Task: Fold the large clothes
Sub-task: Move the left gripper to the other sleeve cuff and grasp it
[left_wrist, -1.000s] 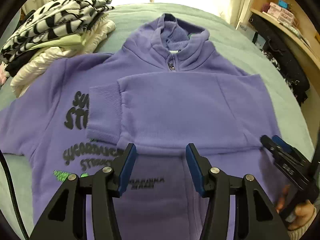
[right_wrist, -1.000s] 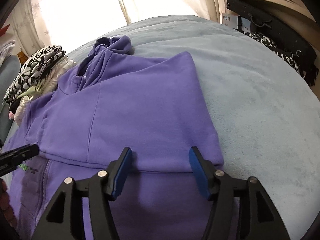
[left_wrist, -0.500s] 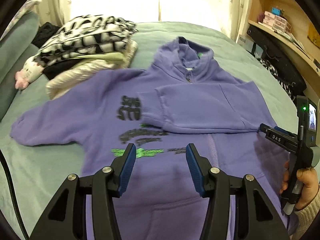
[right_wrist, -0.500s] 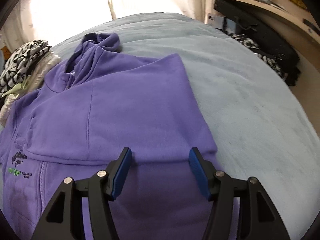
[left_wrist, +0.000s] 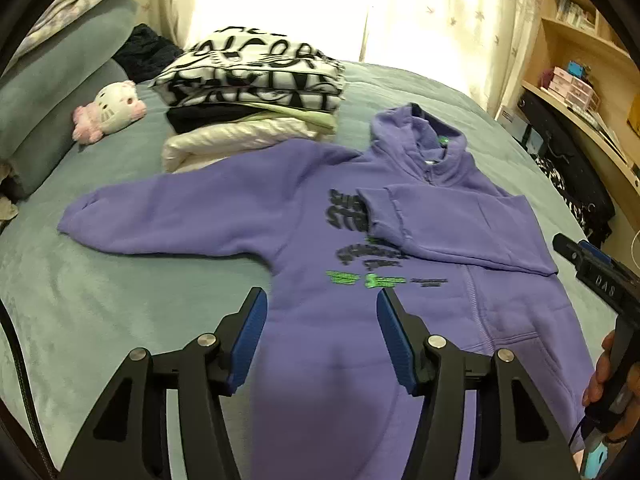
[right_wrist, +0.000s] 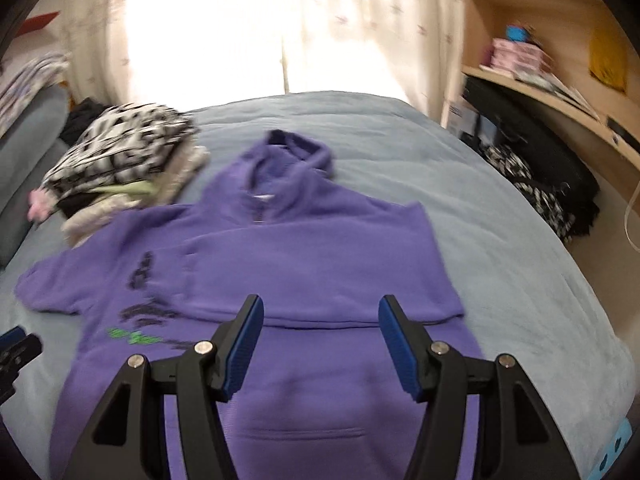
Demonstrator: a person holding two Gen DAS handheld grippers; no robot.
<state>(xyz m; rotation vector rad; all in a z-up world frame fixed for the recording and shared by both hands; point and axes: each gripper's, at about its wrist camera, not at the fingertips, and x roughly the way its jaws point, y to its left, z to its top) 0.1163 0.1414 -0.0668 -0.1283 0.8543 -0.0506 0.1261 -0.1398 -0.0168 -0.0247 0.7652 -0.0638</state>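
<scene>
Hoodie (left_wrist: pixel 320 332), purple, lies face up on the bed (left_wrist: pixel 100 300), filling the centre of both frames; one sleeve (left_wrist: pixel 452 224) is already folded across the chest, the other sleeve (left_wrist: pixel 172 208) stretches toward the left edge. Our left gripper (left_wrist: pixel 320 340) and right gripper (right_wrist: pixel 320 344) both hover with fingers spread, holding nothing. We'd pinch the outstretched cuff (not mid-sleeve) and lay it flat across, clear of the stacked clothes (left_wrist: pixel 256 96) in the upper left.

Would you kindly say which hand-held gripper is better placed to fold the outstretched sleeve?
Left hand-held gripper: it is open on the side of the hoodie where the unfolded sleeve lies.
</scene>
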